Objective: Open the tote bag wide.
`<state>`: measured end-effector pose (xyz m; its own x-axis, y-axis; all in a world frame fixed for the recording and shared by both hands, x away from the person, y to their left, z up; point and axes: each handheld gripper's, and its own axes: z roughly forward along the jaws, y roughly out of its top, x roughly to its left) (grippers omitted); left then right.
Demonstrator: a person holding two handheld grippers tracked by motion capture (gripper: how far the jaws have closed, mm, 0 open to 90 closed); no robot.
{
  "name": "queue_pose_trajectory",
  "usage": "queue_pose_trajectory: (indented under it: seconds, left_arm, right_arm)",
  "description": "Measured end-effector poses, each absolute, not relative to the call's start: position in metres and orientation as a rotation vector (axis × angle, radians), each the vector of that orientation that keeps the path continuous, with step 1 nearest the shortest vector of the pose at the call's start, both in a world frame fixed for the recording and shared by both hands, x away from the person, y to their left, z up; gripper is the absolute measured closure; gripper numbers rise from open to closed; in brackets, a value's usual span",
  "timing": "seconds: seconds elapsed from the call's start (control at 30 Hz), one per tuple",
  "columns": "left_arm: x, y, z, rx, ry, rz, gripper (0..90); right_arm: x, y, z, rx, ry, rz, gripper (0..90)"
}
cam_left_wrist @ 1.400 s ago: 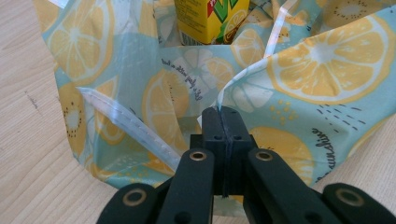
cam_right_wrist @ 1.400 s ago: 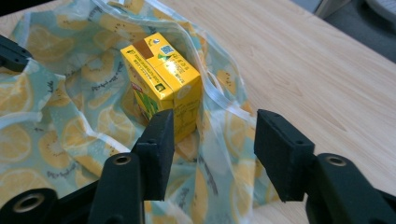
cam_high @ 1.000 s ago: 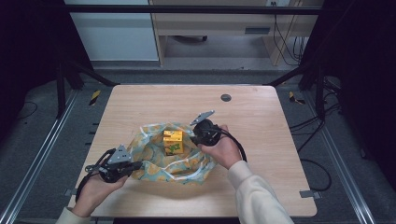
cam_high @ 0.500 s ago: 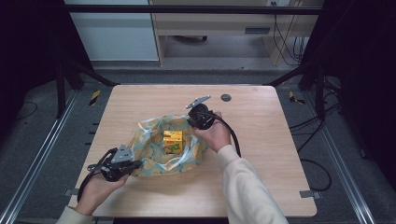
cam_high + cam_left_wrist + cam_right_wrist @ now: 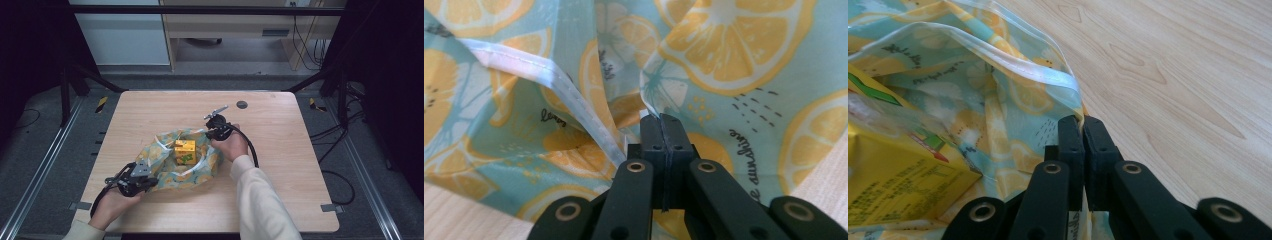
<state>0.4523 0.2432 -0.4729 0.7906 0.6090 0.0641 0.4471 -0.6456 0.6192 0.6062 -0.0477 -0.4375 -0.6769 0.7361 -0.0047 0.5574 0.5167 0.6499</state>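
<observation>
- On the wooden counter point(image 5: 280, 150) lies a soft cloth point(image 5: 192, 162) with lemon slices printed on a light blue ground
- It sits near the middle of the counter, a bit toward the person's side, and its edges are lifted up so it makes a loose bowl shape
- Inside the cloth stands a small yellow box point(image 5: 184, 151) with some green on it, close to the middle of the folds
- From the right gripper view the yellow box point(image 5: 893, 175) is at the left, just inside the cloth wall
- The left gripper point(image 5: 150, 176) is at the near left corner of the cloth, held in the person's left hand point(image 5: 112, 202)
- Its fingers point(image 5: 651, 137) are pressed together with a fold of the cloth point(image 5: 724, 65) pinched between them
- A white sewn hem point(image 5: 539, 75) of the cloth runs slanting down toward those fingers
- The right gripper point(image 5: 216, 131) is at the far right edge of the cloth, held in the right hand point(image 5: 232, 145), and a black cable point(image 5: 252, 150) loops away from it
- Its fingers point(image 5: 1070, 145) are squeezed together on the cloth's pale hem point(image 5: 1048, 75), right at the rim
- Bare wood shows to the right of that gripper
- A small dark round spot point(image 5: 242, 105) is on the counter near the far edge, well apart from the cloth
</observation>
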Motion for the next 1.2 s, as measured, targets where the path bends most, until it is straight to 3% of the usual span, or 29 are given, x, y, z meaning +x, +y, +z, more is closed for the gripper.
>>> queue_pose_trajectory:
  seconds: [0.23,0.47,0.8,0.97,1.2]
  left_arm:
    - [0.451,0.240,-0.475,2.390,0.766,0.347,90.0]
    - [0.449,0.241,-0.473,2.363,0.764,0.378,88.8]
    - [0.441,0.251,-0.449,2.221,0.763,0.544,62.8]
    - [0.435,0.257,-0.426,2.140,0.744,0.580,53.2]
    - [0.447,0.258,-0.405,2.084,0.768,0.654,44.3]
  right_arm:
    - [0.605,-0.054,-0.439,1.112,2.470,0.905,83.5]
    - [0.601,-0.055,-0.431,1.110,2.430,0.933,66.6]
    - [0.579,-0.067,-0.384,1.088,2.307,1.028,36.2]
    - [0.553,-0.076,-0.363,1.047,2.270,1.083,30.6]
    - [0.508,-0.083,-0.362,0.986,2.268,1.109,25.2]
